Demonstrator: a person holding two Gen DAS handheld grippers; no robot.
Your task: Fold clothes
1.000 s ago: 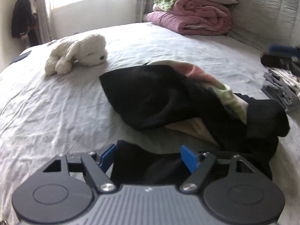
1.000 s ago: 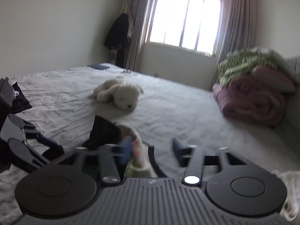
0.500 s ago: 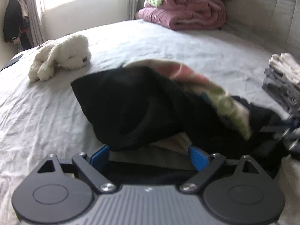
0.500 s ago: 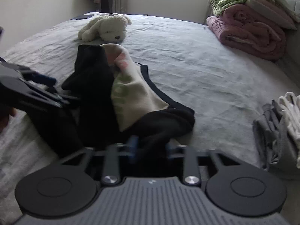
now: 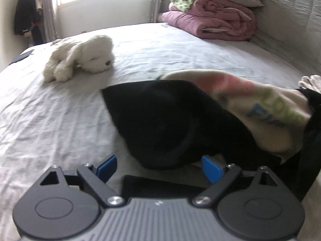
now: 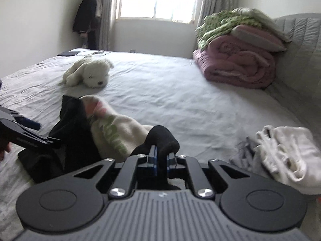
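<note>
A black garment (image 5: 160, 120) with a cream printed panel (image 5: 266, 110) lies bunched on the grey bed sheet (image 5: 50, 120). My left gripper (image 5: 160, 167) is open, its blue pads wide apart just in front of the black fabric, with nothing held. In the right wrist view the same black garment (image 6: 72, 124) and its cream printed panel (image 6: 118, 132) lie to the left. My right gripper (image 6: 161, 160) is shut on a black fold of it (image 6: 162, 138), lifted a little. The left gripper's body (image 6: 24, 134) shows at the left edge.
A white plush dog (image 5: 80, 58) (image 6: 88, 74) lies further back on the bed. Folded pink and green quilts (image 6: 240, 60) are stacked by the padded headboard (image 6: 297, 56). A pile of white and grey clothes (image 6: 280, 154) sits at my right. A dark coat (image 6: 86, 14) hangs by the window.
My right gripper has shut on the garment's black edge and tilted up, so the view rose from the bed to the window. The left gripper stayed open and drew back slightly.
</note>
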